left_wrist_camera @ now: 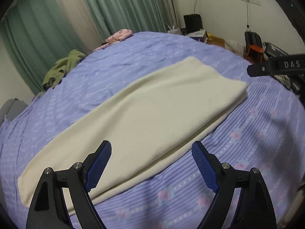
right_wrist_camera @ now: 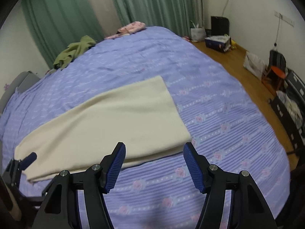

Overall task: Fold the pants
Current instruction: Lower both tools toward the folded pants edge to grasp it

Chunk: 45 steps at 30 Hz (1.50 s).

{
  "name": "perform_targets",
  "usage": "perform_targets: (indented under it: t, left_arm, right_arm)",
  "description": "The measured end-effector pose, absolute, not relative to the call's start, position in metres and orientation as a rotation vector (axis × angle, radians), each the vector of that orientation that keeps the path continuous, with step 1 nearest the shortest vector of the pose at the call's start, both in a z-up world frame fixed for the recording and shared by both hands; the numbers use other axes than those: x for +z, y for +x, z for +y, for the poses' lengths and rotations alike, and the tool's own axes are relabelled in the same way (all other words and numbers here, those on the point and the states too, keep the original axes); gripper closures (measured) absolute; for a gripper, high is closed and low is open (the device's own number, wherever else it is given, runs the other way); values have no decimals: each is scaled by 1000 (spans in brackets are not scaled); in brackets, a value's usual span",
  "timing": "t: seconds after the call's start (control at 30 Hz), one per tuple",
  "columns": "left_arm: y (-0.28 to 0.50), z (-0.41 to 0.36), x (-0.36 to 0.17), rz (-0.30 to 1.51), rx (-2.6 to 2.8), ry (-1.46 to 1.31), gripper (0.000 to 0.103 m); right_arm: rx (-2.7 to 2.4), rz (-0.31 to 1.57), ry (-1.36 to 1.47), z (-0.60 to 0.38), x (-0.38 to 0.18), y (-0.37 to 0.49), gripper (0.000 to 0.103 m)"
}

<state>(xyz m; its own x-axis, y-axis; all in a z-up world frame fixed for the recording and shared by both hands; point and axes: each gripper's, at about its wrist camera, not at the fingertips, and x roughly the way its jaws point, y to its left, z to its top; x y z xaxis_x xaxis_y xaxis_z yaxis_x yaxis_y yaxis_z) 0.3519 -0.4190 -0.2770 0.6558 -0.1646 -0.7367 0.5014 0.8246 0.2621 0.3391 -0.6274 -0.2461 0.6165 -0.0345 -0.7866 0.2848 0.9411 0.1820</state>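
Cream pants (left_wrist_camera: 137,120) lie flat on the bed, folded lengthwise into one long strip that runs from near left to far right. They also show in the right wrist view (right_wrist_camera: 106,122). My left gripper (left_wrist_camera: 151,147) is open and empty, hovering over the strip's near edge. My right gripper (right_wrist_camera: 154,148) is open and empty, above the near edge close to the strip's right end. The right gripper's body (left_wrist_camera: 276,66) shows at the right in the left wrist view. The left gripper's finger (right_wrist_camera: 28,159) shows at the left in the right wrist view.
The bed has a lilac striped floral cover (right_wrist_camera: 219,133). A green garment (right_wrist_camera: 74,51) and a pink one (right_wrist_camera: 131,27) lie at its far edge by the green curtains (right_wrist_camera: 57,19). Wooden floor (right_wrist_camera: 238,63) with boxes, bags and an orange stool (right_wrist_camera: 276,72) lies to the right.
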Motion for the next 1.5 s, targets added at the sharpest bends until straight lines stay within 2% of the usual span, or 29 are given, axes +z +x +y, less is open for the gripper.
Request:
perform_targets:
  t: [0.27, 0.63, 0.67, 0.73, 0.77, 0.8, 0.83, 0.93, 1.1, 1.27, 1.37, 1.4, 1.43, 1.47, 1.5]
  left_arm:
    - [376, -431, -321, 835, -396, 482, 25]
    - [391, -439, -342, 883, -447, 468, 44]
    - [392, -440, -342, 880, -448, 473, 46]
    - [394, -441, -340, 884, -456, 465, 60]
    - [395, -442, -339, 889, -459, 461, 65]
    - [395, -442, -339, 891, -463, 463, 79]
    - [395, -443, -338, 894, -462, 468, 92]
    - [392, -444, -327, 901, -467, 451, 97]
    - [381, -449, -312, 927, -494, 388, 97]
    - [385, -453, -336, 995, -510, 404, 96]
    - [387, -452, -336, 1023, -524, 370, 89]
    - [387, -452, -335, 1029, -525, 364, 79]
    - [385, -453, -333, 1035, -530, 359, 64]
    - [383, -454, -330, 1039, -532, 356, 57]
    - [378, -456, -324, 1028, -537, 349, 54]
  right_arm:
    - [-203, 920, 347, -640, -291, 357, 47]
    - [-259, 940, 508, -667, -326, 373, 49]
    - [-258, 941, 524, -668, -328, 375, 56]
    - [-270, 958, 521, -668, -332, 379, 68]
    - [-276, 964, 503, -668, -334, 380, 81]
    - [-286, 970, 481, -667, -334, 381, 89]
    - [-287, 969, 461, -667, -332, 382, 89]
    - [-294, 937, 438, -670, -317, 378, 94]
    - [-334, 888, 418, -678, -298, 376, 95]
    - [-347, 974, 404, -683, -323, 383, 95]
    - [-344, 1009, 389, -682, -335, 381, 94]
    - [-336, 1007, 390, -681, -334, 380, 91]
    - [-333, 999, 389, -681, -332, 377, 86]
    - [-342, 995, 381, -681, -328, 375, 71]
    - [-348, 983, 369, -679, -322, 372, 59]
